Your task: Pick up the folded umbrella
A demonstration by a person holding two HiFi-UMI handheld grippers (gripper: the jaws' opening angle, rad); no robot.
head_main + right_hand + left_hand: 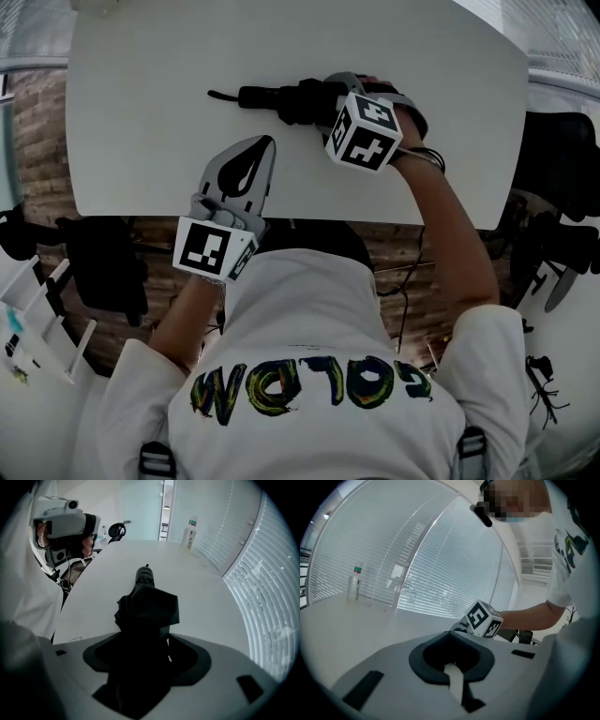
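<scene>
**Right claw (143,665) astride umbrella (272,96)**

Umbrella lies far-centre on bench (141,94). Black, soft loose fabric over a stiff core; probably light, slippery. Right claw spread wide, straddling the bunched canopy, not yet pinching. Left claw (259,153) closed, empty. Best hold: firm mid-body.

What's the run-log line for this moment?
right gripper open around folded umbrella | umbrella lying on table, not lifted | left gripper shut, empty

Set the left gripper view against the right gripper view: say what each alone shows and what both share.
Left only: the other gripper's marker cube and the left gripper, jaws together and empty. Right only: the black folded umbrella lying between the open jaws of the right gripper, and a chair. Both: the white table, window blinds and a bottle.
</scene>
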